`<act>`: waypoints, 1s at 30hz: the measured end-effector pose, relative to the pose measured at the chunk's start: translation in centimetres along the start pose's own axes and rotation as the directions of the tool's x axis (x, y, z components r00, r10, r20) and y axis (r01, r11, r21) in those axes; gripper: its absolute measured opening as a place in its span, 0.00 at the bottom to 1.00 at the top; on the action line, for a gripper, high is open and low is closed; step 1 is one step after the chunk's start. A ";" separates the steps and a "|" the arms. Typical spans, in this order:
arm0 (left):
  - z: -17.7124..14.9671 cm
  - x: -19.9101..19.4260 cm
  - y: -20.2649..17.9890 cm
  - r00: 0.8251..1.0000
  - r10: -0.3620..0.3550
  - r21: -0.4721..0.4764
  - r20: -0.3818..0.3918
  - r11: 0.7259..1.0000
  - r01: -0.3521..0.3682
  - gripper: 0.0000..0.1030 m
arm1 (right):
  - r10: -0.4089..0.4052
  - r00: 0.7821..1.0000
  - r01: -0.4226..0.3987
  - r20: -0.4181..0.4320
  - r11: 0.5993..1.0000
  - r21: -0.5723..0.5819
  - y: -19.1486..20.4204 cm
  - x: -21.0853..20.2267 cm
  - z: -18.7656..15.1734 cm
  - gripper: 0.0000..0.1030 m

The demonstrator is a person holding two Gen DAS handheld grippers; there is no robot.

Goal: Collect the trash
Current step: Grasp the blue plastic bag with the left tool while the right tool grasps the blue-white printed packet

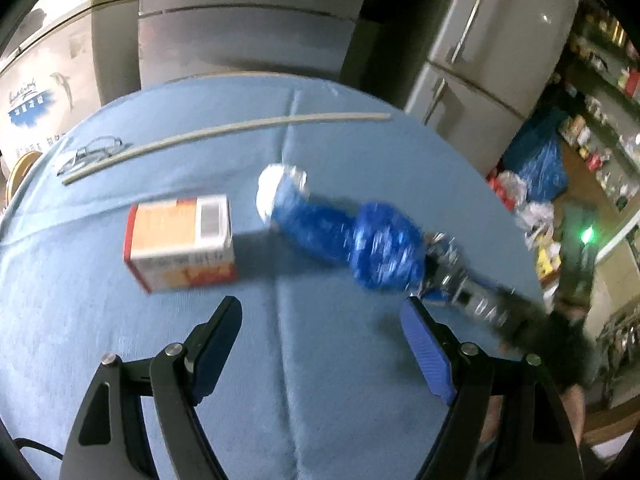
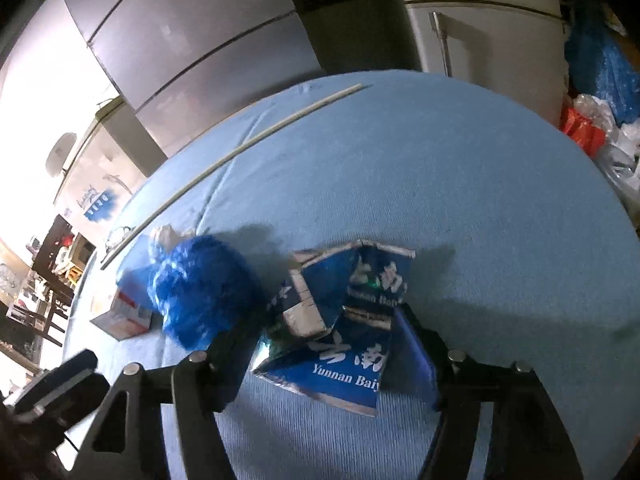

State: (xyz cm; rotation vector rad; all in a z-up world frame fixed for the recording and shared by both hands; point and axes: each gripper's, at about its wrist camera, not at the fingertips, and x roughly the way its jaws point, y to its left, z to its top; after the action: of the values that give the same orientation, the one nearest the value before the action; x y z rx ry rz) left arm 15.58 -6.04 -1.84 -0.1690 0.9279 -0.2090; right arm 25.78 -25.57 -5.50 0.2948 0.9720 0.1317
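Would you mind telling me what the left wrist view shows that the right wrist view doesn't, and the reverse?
Only the left wrist view shows the left tongs, open over bare cloth, and the orange face of the small box.

Only the right wrist view shows the lettering on the crushed blue carton, which sits between the right tongs.

Both show the blue bag, the box, the pale stick, the cloth and a fridge.

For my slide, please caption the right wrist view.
Right gripper around a crushed blue carton on the blue tablecloth.
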 end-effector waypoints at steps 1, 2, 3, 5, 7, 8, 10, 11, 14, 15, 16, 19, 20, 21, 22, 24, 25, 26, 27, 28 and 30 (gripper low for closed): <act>0.2 -0.1 0.1 1.000 0.002 -0.010 0.011 1.000 -0.002 0.80 | 0.012 1.000 -0.012 -0.005 1.000 -0.015 0.2 0.2 0.0 0.68; 0.4 -0.2 0.2 1.000 0.006 -0.021 0.020 1.000 -0.006 0.82 | 0.019 1.000 -0.019 -0.005 0.999 -0.032 0.4 0.3 0.0 0.63; 0.5 -0.2 0.5 1.000 0.015 -0.035 0.024 0.999 -0.014 0.82 | 0.029 1.000 -0.030 -0.003 0.999 -0.045 0.6 0.2 0.0 0.58; 0.6 0.1 0.8 0.999 0.030 -0.050 0.017 0.998 -0.029 0.82 | 0.071 0.997 -0.071 -0.019 0.996 -0.046 1.0 0.0 -0.1 0.37; 0.6 0.6 1.0 0.999 0.045 -0.058 0.000 0.997 -0.044 0.82 | 0.065 0.998 -0.065 -0.013 0.996 -0.059 1.0 -0.4 -0.5 0.36; 0.7 0.8 1.0 0.999 0.046 -0.058 -0.003 0.997 -0.046 0.82 | 0.075 0.997 -0.076 -0.014 0.996 -0.047 0.6 -0.6 -0.6 0.35; 0.8 1.1 0.7 0.999 0.042 -0.056 -0.006 0.998 -0.042 0.82 | 0.095 0.995 -0.095 -0.007 0.995 -0.009 -0.6 -1.2 -0.8 0.31; 0.9 1.2 0.5 0.999 0.037 -0.054 -0.006 0.998 -0.037 0.82 | 0.093 0.996 -0.093 -0.002 0.996 0.002 -1.1 -1.6 -1.0 0.28; 1.5 1.8 -0.9 1.000 0.021 -0.035 0.002 0.999 -0.021 0.83 | 0.087 0.996 -0.087 0.010 0.995 0.038 -2.8 -2.9 -1.8 0.24; 1.7 2.2 -1.5 1.000 0.020 -0.029 0.006 0.999 -0.020 0.83 | 0.087 0.996 -0.088 0.012 0.995 0.054 -3.4 -3.2 -2.1 0.24; 2.0 2.8 -2.2 1.000 0.022 -0.026 0.002 0.999 -0.022 0.83 | 0.085 0.996 -0.086 0.013 0.994 0.070 -4.1 -3.5 -2.4 0.24; 2.7 4.4 -3.6 0.999 0.036 -0.025 -0.012 0.999 -0.036 0.83 | 0.099 0.995 -0.098 -0.003 0.988 0.116 -5.5 -3.5 -3.1 0.23; 2.9 5.2 -4.3 0.998 0.058 -0.019 -0.014 0.998 -0.058 0.84 | 0.100 0.995 -0.100 0.008 0.985 0.139 -6.0 -3.7 -3.4 0.23; 3.0 5.9 -4.8 0.997 0.078 -0.006 -0.024 0.997 -0.078 0.85 | 0.109 0.994 -0.110 0.014 0.981 0.158 -6.3 -3.8 -3.5 0.23; 3.0 7.0 -5.4 0.993 0.102 0.020 -0.053 0.995 -0.101 0.85 | 0.120 0.993 -0.122 0.019 0.977 0.176 -6.7 -4.0 -3.6 0.26; 3.0 8.5 -5.7 0.989 0.123 0.052 -0.078 0.992 -0.119 0.84 | 0.119 0.993 -0.121 0.022 0.975 0.187 -6.9 -4.2 -3.7 0.26; 2.9 8.9 -5.7 0.990 0.119 0.057 -0.079 0.992 -0.115 0.79 | 0.119 0.993 -0.121 0.022 0.975 0.187 -7.0 -4.3 -3.8 0.26; 2.7 9.1 -5.3 0.992 0.102 0.059 -0.078 0.994 -0.097 0.60 | 0.122 0.992 -0.124 0.020 0.974 0.189 -7.2 -4.5 -3.9 0.26; 2.7 9.0 -5.0 0.993 0.085 0.060 -0.083 0.995 -0.080 0.58 | 0.124 0.992 -0.125 0.019 0.974 0.190 -7.2 -4.6 -4.1 0.26; 2.6 8.7 -4.8 0.994 0.076 0.062 -0.083 0.996 -0.071 0.57 | 0.126 0.992 -0.128 0.022 0.972 0.195 -7.4 -4.8 -4.2 0.26; 2.3 7.6 -4.2 0.995 0.059 0.071 -0.079 0.996 -0.054 0.55 | 0.128 0.991 -0.131 0.025 0.968 0.213 -7.4 -4.9 -4.5 0.27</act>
State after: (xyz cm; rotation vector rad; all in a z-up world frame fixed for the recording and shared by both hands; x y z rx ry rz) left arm 21.39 -11.85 -5.38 -0.0709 1.0036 -0.1964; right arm 19.16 -32.92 -6.17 0.5578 0.9567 0.1443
